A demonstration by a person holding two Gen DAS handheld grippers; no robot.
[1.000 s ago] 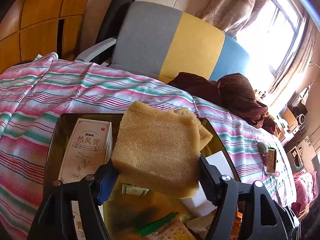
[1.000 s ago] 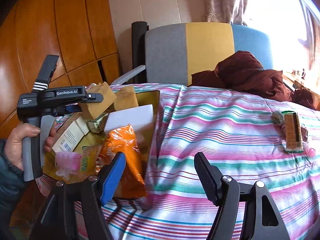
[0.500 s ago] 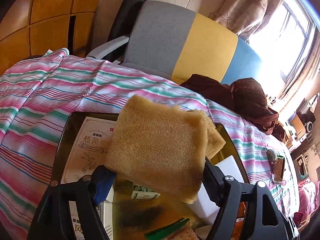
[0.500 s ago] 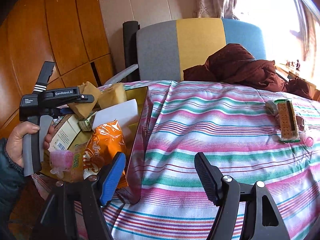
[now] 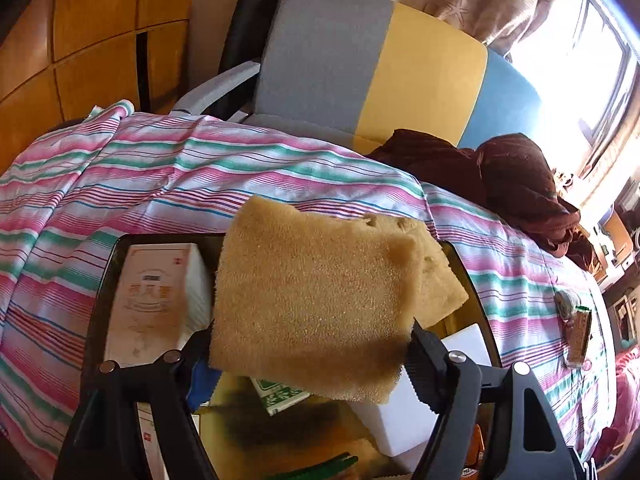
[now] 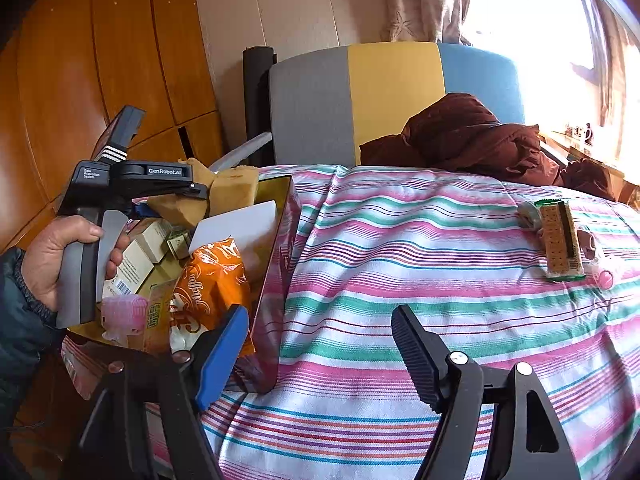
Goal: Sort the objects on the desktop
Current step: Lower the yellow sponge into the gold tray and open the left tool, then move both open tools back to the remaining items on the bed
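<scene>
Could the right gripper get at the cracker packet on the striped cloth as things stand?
Probably yes: the right gripper is open and empty, and only bare striped cloth lies between it and the cracker packet.

1. the box [image 6: 280, 216] at the bed's left edge is crowded: cartons, white block [image 6: 236, 224], orange bag [image 6: 212, 280].
2. striped bedcover [image 6: 400, 272] between box and biscuit pack [image 6: 560, 240] lies bare.
3. brown cloth heap [image 6: 472, 136] blocks the bed's far edge.

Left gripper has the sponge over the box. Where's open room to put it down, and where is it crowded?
Bare striped cloth runs between the box and the cracker pack. More lies beyond the box's far rim. The box is packed: cartons, orange bag, white block. The sponge sits in the left gripper.
</scene>
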